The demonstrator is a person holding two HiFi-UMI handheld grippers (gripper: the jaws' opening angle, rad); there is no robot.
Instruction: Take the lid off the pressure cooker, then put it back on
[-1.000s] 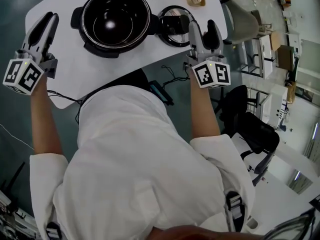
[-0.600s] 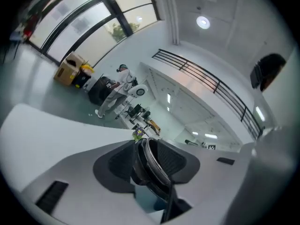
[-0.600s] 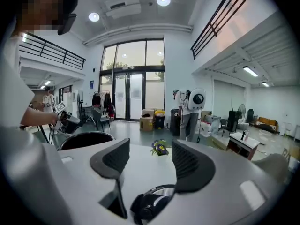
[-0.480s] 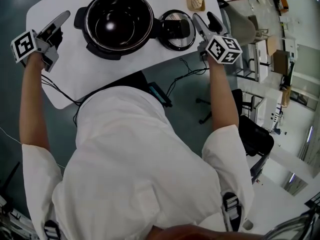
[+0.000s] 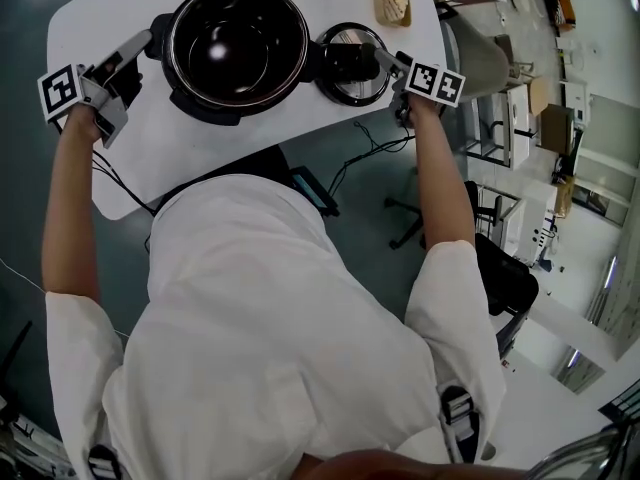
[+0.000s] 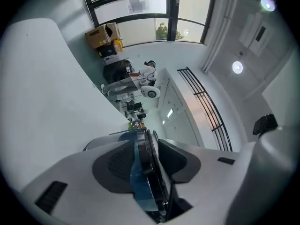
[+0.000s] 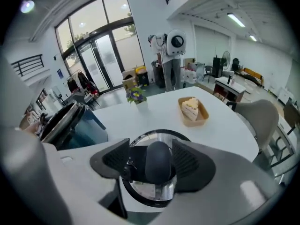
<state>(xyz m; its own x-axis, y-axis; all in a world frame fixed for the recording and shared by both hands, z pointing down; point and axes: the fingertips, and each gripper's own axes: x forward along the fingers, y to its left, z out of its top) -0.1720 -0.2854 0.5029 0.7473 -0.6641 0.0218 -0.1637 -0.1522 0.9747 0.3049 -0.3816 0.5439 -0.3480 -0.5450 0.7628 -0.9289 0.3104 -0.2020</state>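
My right gripper (image 5: pixel 388 61) has its fingers spread on either side of the lid's knob (image 7: pixel 158 161), not squeezing it. The lid (image 5: pixel 343 95) lies flat on the table (image 5: pixel 200 148) under them, just beside the open pressure cooker (image 5: pixel 238 43). My left gripper (image 5: pixel 140 46) has just been opening, and its fingers straddle the cooker's side handle (image 6: pixel 146 172) unclamped.

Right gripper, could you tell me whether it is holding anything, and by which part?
Nothing is held yet: the right gripper stands open with the lid knob between its pads, which do not appear to clamp it.
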